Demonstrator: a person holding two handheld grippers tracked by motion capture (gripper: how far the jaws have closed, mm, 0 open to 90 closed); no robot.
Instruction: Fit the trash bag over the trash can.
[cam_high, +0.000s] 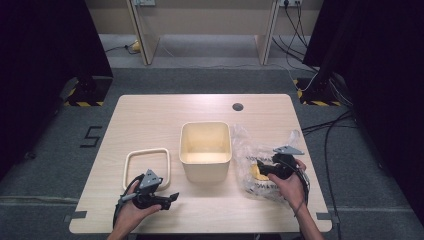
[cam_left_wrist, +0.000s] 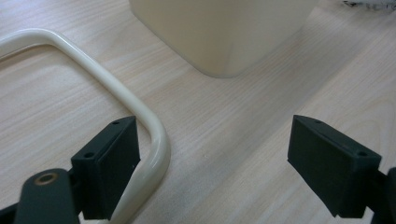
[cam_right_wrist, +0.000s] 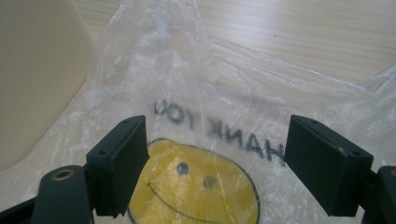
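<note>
Near the table's front-left corner our left tool (cam_high: 170, 199) rests spread and empty beside the cream frame (cam_high: 146, 167). The bin (cam_high: 205, 150) stands mid-table, unlined. Toward the right edge, our right tool (cam_right_wrist: 212, 158) hangs spread over the plastic bag (cam_high: 260, 165), not yet gripped.

We see both forearms come in from the near edge. The left hand (cam_high: 131, 207) holds the left gripper (cam_high: 172, 198) low and about level, pointing to the right, and its jaws stand wide apart with nothing between them. The right hand (cam_high: 291, 187) holds the right gripper (cam_high: 260, 167), pointing left, its jaws also wide apart.
</note>
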